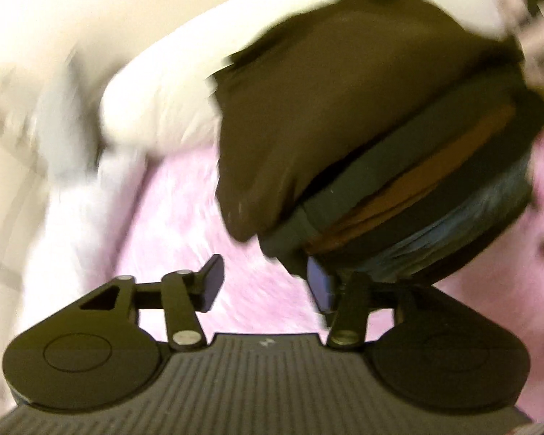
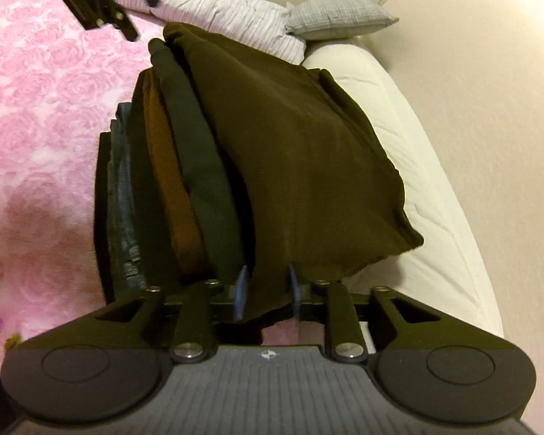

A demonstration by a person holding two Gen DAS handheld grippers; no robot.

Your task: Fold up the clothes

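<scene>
Risk of toppling soft stack of folded clothes [image 2: 170, 166] on pink rose-textured bed [image 2: 36, 90] if right hand-held gripper [image 2: 266, 290], spread around limp dark brown garment [image 2: 301, 159] corner, drags back; left hand-held gripper [image 1: 268, 286] spread, empty beside stack.

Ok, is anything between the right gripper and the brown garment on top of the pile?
Nothing visible is in the way. A corner of the brown garment already lies between the pads of the right gripper, with the garment resting on top of the pile. Whether the pads press on it I cannot tell.
</scene>
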